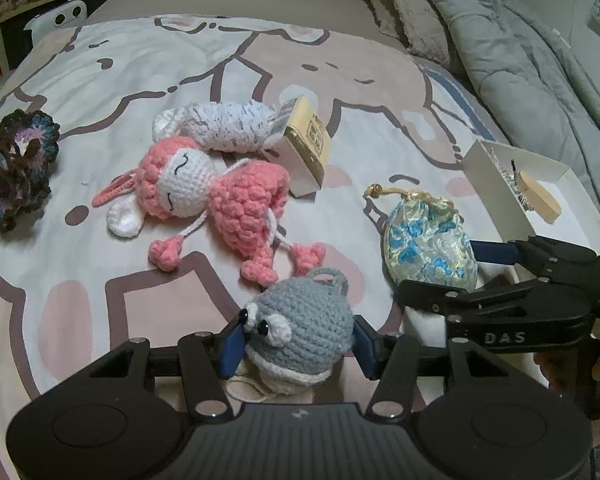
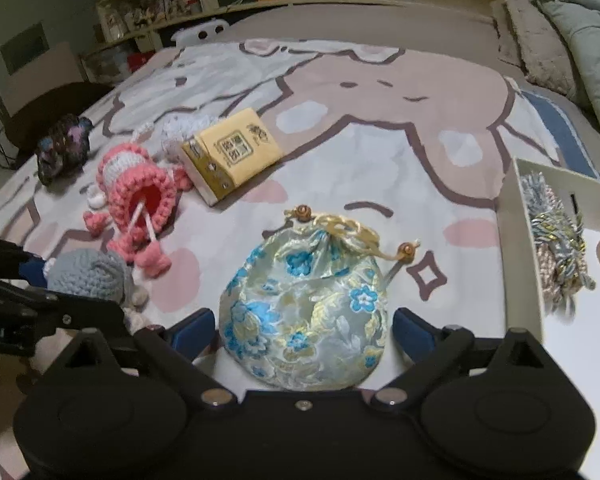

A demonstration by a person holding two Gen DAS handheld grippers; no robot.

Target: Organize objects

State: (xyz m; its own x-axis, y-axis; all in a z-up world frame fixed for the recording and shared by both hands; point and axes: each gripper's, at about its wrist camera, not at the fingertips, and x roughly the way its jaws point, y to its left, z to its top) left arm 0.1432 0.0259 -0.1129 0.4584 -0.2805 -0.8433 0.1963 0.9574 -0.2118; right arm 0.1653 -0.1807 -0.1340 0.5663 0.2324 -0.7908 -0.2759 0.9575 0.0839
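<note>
My left gripper (image 1: 298, 346) is closed on the grey crochet toy (image 1: 300, 320): both blue pads press its sides, and it sits low at the near edge of the bed (image 1: 80, 280), on the cartoon-print blanket. My right gripper (image 2: 302, 332) stands open around the blue-and-gold brocade pouch (image 2: 304, 312); the pouch lies between the pads, with a gap showing on each side, so nothing is gripped there. The pouch's gold drawstring with its wooden beads points away from me.

Just beyond the grey toy lies the pink crochet doll (image 1: 204, 196), on its side, its string legs almost reaching the toy. Behind the doll rests a white crochet piece (image 1: 224, 126), touching a yellow box (image 1: 304, 148) that leans beside it. Far to my left sits a dark multicoloured crochet flower (image 1: 14, 168). To my right, a white open box (image 1: 560, 184) holds a metallic tassel (image 2: 556, 236) and a small wooden piece (image 1: 538, 196).
</note>
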